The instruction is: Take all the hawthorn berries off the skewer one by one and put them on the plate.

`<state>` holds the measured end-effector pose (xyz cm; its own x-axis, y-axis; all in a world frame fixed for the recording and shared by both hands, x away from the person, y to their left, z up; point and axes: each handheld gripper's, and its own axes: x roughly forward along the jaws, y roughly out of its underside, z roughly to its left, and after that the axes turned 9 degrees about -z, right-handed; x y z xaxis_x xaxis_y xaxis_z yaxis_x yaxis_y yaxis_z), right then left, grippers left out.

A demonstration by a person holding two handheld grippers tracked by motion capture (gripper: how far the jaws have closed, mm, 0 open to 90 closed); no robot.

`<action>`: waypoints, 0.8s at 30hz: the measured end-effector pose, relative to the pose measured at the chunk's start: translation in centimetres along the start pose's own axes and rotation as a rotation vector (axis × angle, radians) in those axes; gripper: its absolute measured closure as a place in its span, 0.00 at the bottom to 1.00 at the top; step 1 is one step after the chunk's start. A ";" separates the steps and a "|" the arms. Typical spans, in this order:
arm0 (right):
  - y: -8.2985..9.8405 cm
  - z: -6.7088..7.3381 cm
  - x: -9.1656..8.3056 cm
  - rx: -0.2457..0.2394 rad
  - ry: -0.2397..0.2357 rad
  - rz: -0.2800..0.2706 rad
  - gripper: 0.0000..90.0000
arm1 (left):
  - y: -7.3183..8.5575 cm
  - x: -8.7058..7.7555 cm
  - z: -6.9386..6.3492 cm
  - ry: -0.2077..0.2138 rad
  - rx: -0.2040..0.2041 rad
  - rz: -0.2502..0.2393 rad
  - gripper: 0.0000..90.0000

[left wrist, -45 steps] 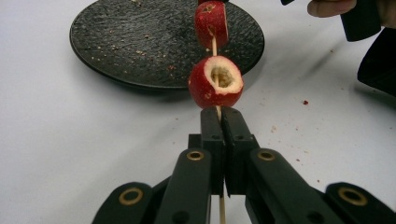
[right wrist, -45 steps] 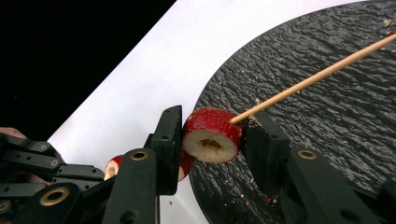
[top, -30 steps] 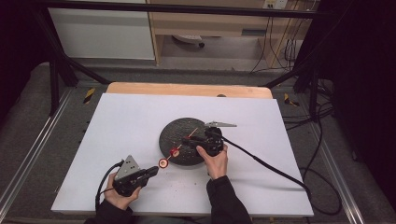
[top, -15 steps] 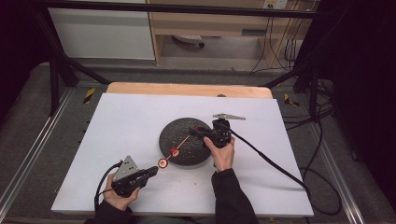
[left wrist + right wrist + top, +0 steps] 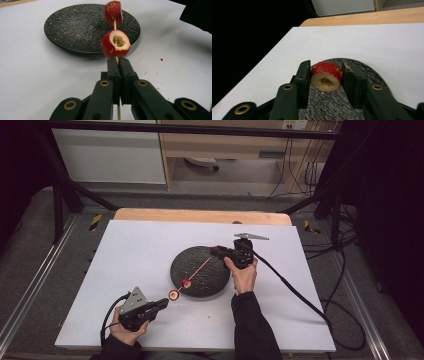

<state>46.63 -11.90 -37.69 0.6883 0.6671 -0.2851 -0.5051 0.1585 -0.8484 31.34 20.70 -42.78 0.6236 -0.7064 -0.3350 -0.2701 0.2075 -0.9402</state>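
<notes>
Left hand-held gripper [image 5: 117, 62]: jaws fully closed, clamped on the lower end of a thin wooden skewer [image 5: 115, 25]. In the high view this hand-held gripper [image 5: 162, 302] sits at the near left of the white surface [image 5: 125, 250], held by the left hand [image 5: 127, 330], and the skewer [image 5: 197, 270] runs from its tips up and across the black plate [image 5: 200, 285].

The skewer carries 2 red fruit pieces, both hollowed at the core. The nearer fruit piece [image 5: 115, 43] sits just beyond the jaw tips, off the plate edge; the farther fruit piece [image 5: 113, 12] sits higher on the stick, over the plate [image 5: 75, 25].

Right hand-held gripper [image 5: 326, 75]: jaws partly closed, pads pressed on either side of a third fruit piece [image 5: 326, 76], cut face and hollow core towards the camera. It is held clear above the plate [image 5: 372, 72]. In the high view this hand-held gripper [image 5: 220, 252] is over the plate's far right rim, gripped by the right hand [image 5: 242, 275].

Plate and surface bear scattered red crumbs.
</notes>
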 end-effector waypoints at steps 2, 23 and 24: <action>-0.1 -0.3 0.0 -0.003 0.007 0.001 0.68 | 0.0 0.0 0.1 0.000 -0.002 0.002 0.98; 6.1 -1.2 3.8 -0.067 0.022 0.192 0.68 | 0.1 0.0 0.4 -0.014 -0.021 0.001 0.98; 6.3 -1.2 3.8 -0.072 0.022 0.196 0.67 | 0.1 0.0 0.4 -0.014 -0.022 0.003 0.98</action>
<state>46.70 -9.18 -44.64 0.5923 0.6640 -0.4564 -0.5922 -0.0254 -0.8054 31.62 21.04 -42.90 0.6328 -0.6962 -0.3390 -0.2880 0.1948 -0.9376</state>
